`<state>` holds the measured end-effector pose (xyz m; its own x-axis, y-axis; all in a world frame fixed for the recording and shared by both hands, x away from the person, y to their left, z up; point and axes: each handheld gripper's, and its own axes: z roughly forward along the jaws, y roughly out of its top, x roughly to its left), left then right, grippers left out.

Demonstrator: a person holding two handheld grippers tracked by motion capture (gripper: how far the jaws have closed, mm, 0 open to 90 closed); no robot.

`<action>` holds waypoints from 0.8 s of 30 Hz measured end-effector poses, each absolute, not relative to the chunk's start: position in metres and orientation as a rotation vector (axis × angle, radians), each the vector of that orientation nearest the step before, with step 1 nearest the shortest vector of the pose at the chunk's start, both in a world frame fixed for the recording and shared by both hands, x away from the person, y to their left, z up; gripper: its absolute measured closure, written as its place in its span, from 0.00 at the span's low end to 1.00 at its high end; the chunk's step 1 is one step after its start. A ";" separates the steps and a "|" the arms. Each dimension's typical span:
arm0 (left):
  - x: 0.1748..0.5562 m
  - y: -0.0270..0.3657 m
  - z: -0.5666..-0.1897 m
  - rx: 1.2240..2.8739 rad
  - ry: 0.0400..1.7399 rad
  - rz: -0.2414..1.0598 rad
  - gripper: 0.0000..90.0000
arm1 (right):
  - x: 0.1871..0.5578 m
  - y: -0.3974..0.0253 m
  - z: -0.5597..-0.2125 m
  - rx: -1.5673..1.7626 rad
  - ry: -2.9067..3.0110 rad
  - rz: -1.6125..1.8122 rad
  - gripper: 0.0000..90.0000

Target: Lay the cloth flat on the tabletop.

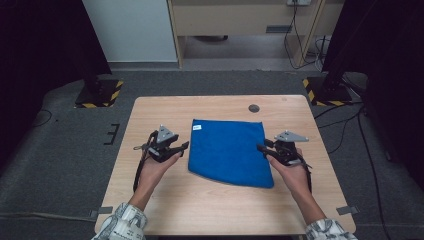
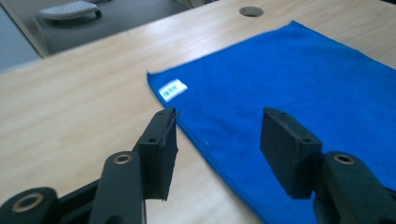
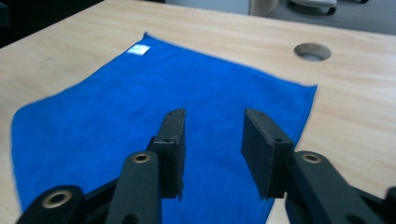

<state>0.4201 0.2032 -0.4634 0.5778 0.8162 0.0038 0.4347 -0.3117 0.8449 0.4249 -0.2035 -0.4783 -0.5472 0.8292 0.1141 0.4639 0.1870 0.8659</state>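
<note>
Blue square microfibre cloth (image 1: 229, 152) flat at centre of pale wooden table (image 1: 150, 200). My left gripper (image 2: 218, 140) wide apart, empty, over its left edge. My right gripper (image 3: 212, 149) parted, empty, above right side. Probably fold next: come lower, pinch edge only, lift both together.

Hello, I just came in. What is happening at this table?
A person holds a gripper in each hand over a wooden table. A blue cloth lies flat on it, with a small white tag near its far left corner. The left gripper is at the cloth's left edge and the right gripper at its right edge. Both are open and hold nothing; the cloth is not yet gripped.
</note>
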 end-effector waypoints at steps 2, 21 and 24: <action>0.413 0.206 -0.470 1.945 1.003 0.534 0.51 | 0.417 -0.205 -0.482 1.203 2.106 1.310 0.69; 0.366 0.219 -0.501 2.001 0.965 0.405 0.54 | 0.359 -0.196 -0.506 1.077 2.273 1.295 0.75; 0.368 0.215 -0.506 2.012 0.968 0.373 0.54 | 0.358 -0.193 -0.506 1.074 2.277 1.307 0.76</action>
